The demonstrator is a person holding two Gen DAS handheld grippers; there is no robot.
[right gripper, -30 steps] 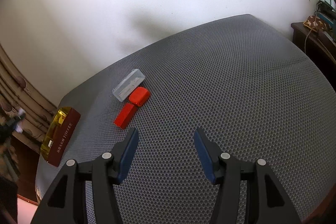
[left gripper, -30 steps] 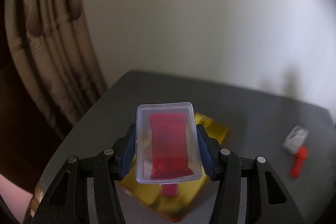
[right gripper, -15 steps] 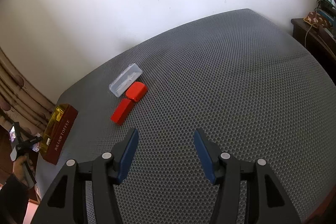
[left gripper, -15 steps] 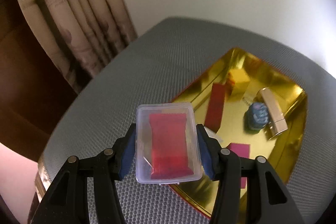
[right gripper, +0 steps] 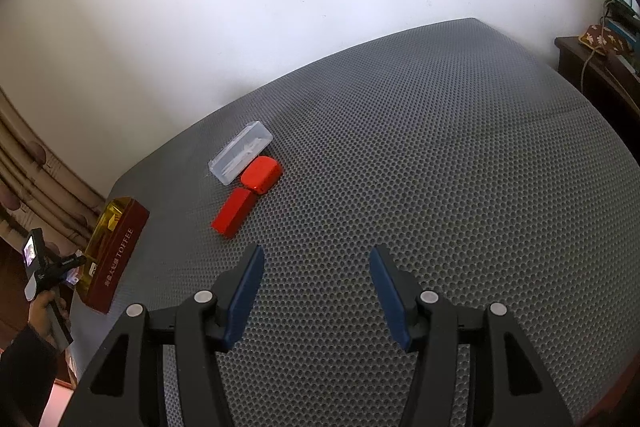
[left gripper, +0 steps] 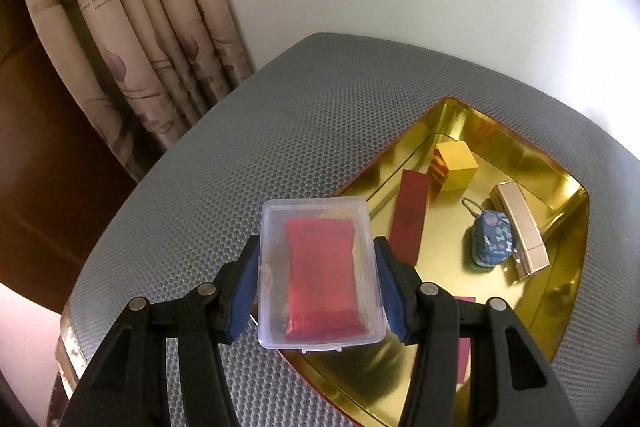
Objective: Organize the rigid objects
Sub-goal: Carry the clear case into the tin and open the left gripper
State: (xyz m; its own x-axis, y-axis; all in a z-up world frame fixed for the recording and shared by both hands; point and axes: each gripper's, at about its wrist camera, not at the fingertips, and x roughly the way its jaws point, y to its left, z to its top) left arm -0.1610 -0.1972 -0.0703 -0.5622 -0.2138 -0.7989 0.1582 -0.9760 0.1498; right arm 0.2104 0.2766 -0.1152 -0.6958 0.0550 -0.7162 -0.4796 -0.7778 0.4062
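Left gripper clamped on clear box, over gold tin's 9 o'clock rim. Right gripper fingers apart, empty; red block at 11 o'clock.

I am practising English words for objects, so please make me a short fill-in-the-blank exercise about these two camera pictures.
1. The left gripper holds a clear plastic case with something ____ in colour inside.
2. Nothing is between the jaws of the ____ gripper.
3. The yellow cube lies inside the ____ tray.
4. On the grey mat, the clear long box lies beside ____ red objects.

Missing words: red; right; gold; two
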